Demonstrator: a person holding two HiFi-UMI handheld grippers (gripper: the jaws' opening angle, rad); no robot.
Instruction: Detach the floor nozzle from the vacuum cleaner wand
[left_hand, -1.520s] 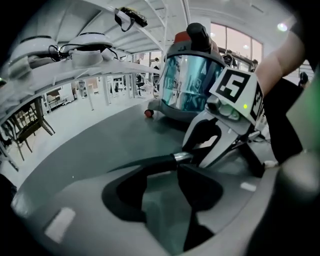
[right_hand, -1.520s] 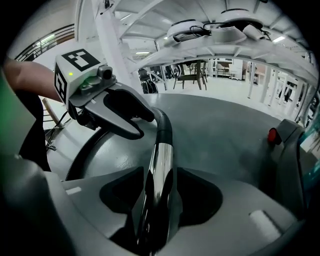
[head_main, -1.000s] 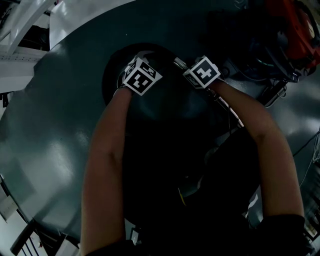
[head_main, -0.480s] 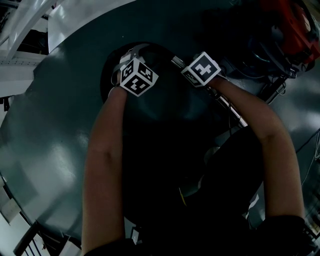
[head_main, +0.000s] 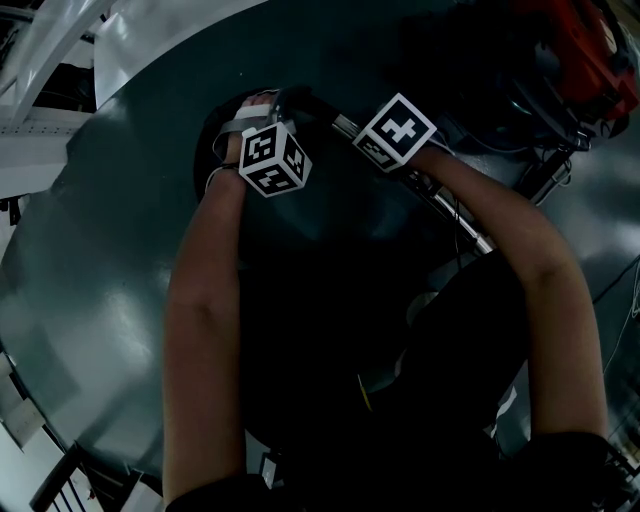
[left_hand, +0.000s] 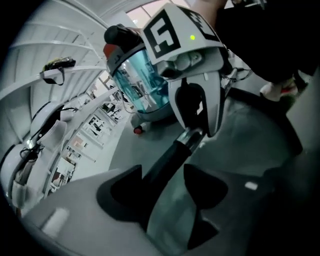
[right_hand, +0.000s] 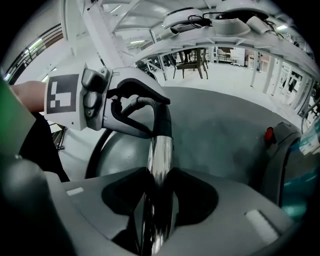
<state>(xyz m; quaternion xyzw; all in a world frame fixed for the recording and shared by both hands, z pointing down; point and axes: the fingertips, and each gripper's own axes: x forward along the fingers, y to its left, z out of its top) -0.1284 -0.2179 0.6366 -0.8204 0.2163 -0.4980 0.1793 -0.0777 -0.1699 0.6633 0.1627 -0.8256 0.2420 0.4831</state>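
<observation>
Head view. Very dim. Both forearms reach out over the grey floor (head_main: 110, 260). The left gripper (head_main: 262, 110) and right gripper (head_main: 372, 140) sit near each other on one line. The chrome wand (head_main: 450, 210) runs from the right gripper back toward the person. The vacuum cleaner (head_main: 585, 55) with its red top is at upper right, well apart. A dark mass lies under the left gripper, probably the floor nozzle (head_main: 225, 140), but it is too murky to outline. Jaw state is not readable here.

Left gripper view. The left gripper (left_hand: 167, 180) has its jaws spread and has just been opening. A black neck (left_hand: 160, 167) passes between them, lying along one pad with a gap to the other, so nothing is pinched. Farther along, the neck meets the wand (left_hand: 192, 136), where the right gripper (left_hand: 196, 131) closes round it. Only this view shows the vacuum cleaner's teal bin (left_hand: 140, 87) clearly.

Right gripper view. The right gripper (right_hand: 160, 195) has both pads pressed on the wand (right_hand: 160, 155), a firm pinch. Ahead, the chrome ends in the black neck (right_hand: 162, 117), with the left gripper (right_hand: 159, 116) set loosely round it. A ribbed hose (right_hand: 97, 150), seen in neither other view, curves down at left.
</observation>
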